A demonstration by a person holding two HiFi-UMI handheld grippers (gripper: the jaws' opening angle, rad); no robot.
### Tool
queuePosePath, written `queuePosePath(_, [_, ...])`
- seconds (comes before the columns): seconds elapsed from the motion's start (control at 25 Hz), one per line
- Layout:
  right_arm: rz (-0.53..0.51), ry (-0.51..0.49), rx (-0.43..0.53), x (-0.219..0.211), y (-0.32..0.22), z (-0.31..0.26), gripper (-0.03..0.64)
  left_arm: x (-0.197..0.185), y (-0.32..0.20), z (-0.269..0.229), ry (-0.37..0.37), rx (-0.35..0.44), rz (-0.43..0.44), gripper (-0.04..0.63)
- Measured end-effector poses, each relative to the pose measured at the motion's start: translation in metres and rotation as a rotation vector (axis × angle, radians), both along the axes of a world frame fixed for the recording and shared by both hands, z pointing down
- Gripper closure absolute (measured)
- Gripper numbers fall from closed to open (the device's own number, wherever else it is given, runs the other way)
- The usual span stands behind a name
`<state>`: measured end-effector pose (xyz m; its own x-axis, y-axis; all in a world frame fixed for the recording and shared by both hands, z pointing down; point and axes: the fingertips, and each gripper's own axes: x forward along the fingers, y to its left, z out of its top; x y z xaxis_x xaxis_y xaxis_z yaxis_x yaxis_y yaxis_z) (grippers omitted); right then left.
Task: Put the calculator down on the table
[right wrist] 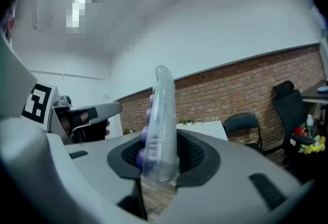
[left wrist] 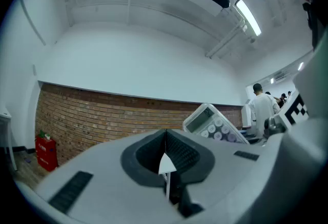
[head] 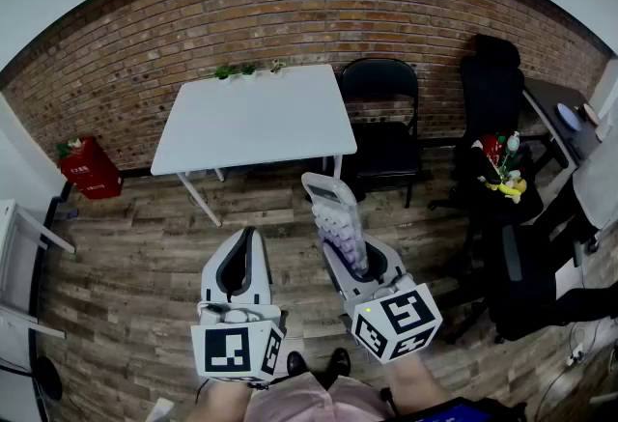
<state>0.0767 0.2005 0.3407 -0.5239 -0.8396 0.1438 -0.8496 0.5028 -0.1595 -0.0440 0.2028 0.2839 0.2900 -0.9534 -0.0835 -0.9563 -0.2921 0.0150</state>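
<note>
A white calculator (head: 331, 215) with pale purple keys stands on end in my right gripper (head: 350, 256), which is shut on its lower part. In the right gripper view the calculator (right wrist: 160, 125) shows edge-on between the pads of the right gripper (right wrist: 160, 159). It hangs above the wooden floor, short of the white table (head: 253, 121). My left gripper (head: 245, 239) is beside it on the left, shut and holding nothing. The left gripper view has the left gripper (left wrist: 165, 154) with jaws together, and the calculator (left wrist: 212, 123) beyond them to the right.
A black folding chair (head: 381, 121) stands at the table's right. Farther right are an office chair (head: 492, 87), a dark low stand with colourful items (head: 502, 174) and a desk (head: 565, 116). A red box (head: 89, 167) sits by the brick wall (head: 126, 63).
</note>
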Motion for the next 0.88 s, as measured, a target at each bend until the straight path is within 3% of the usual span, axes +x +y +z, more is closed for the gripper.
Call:
queuePosePath(0.6, [0.014,-0.052,0.007,0.05,-0.008,-0.001,0.485,0.04,-0.007,0.005,-0.022,-0.006,-0.008,0.581])
queuePosePath(0.88, [-0.008,-0.052,-0.029,0.064,-0.031,0.016,0.483,0.048,-0.015,0.034,-0.03,-0.059,-0.05,0.581])
